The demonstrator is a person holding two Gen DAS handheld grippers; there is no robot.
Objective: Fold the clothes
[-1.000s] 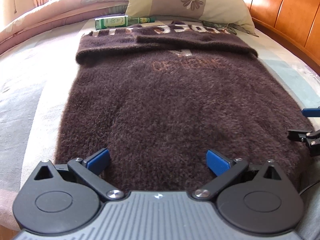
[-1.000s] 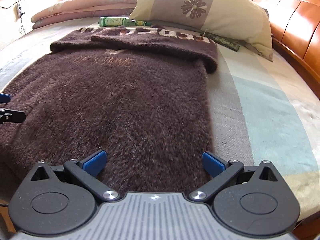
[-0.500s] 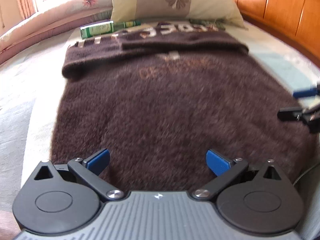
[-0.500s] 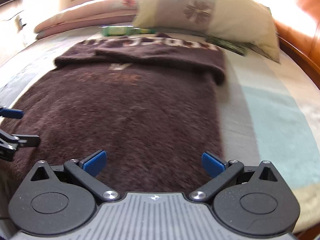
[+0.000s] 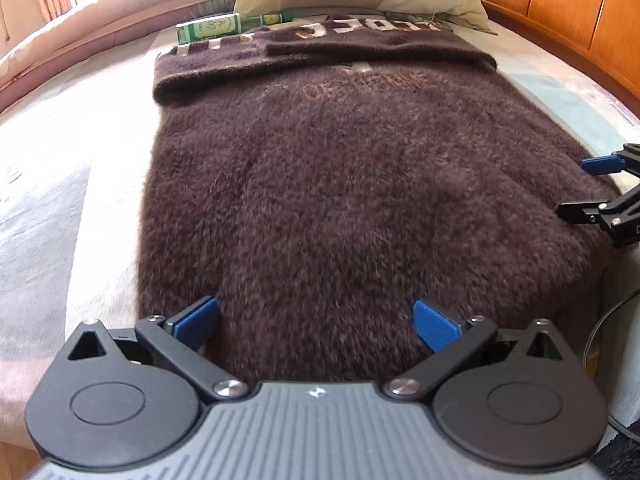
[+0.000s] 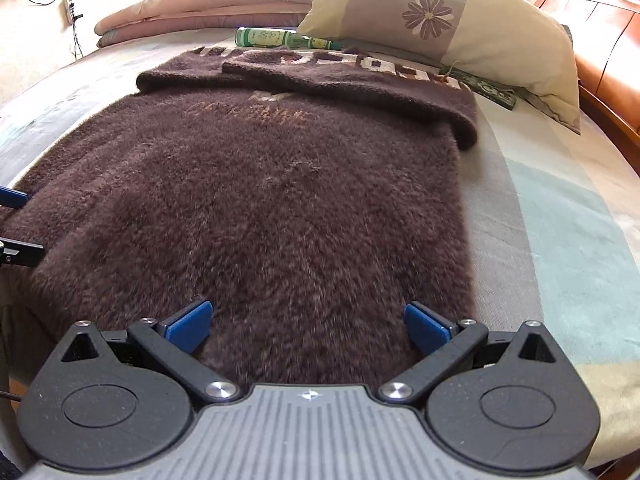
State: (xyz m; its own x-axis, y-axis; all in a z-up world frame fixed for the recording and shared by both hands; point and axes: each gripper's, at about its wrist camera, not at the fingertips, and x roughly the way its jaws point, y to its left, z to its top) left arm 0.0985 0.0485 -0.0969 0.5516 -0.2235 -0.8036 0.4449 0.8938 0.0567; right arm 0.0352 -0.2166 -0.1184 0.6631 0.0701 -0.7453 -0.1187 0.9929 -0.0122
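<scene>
Two grippers, both with jaws spread wide, nothing held. Left gripper (image 5: 316, 320): black linkage arms, blue flat pads, grey ribbed body, round black hubs each side. Right gripper (image 6: 307, 322) same build; its blue pad and black finger also show at right edge of left wrist view (image 5: 592, 188).

Brown sweater (image 5: 340, 184) lies flat on bed (image 5: 68, 160), fuzzy long-pile knit, dark chocolate colour, roughly rectangular as laid. Far part has sleeves folded across it, forming a thick band with pale block letters on top, partly readable only. Faint orange-tan lettering just nearer than that band, too blurred to read. Near hem runs right up under both grippers; in each wrist view the fabric fills the gap between the pads. Cannot tell if pads touch the knit. Left gripper sits over near-left portion of hem, right gripper over near-right portion, sweater's right edge just right of its right pad.

Bed cover is smooth woven fabric, pale cream and grey with light teal blocks on right (image 6: 568, 240). Green bottle (image 6: 280, 39) lies on its side just beyond sweater's far edge, label with small print. Pillow (image 6: 440, 12) at far right, cream and taupe, purple flower print, plump. Folded quilt (image 6: 200, 4), pinkish floral, at far left. Wooden headboard (image 5: 568, 12), glossy orange-brown panels, far right. Flat dark green patterned item (image 6: 488, 90) pokes out beside pillow, unclear what.
</scene>
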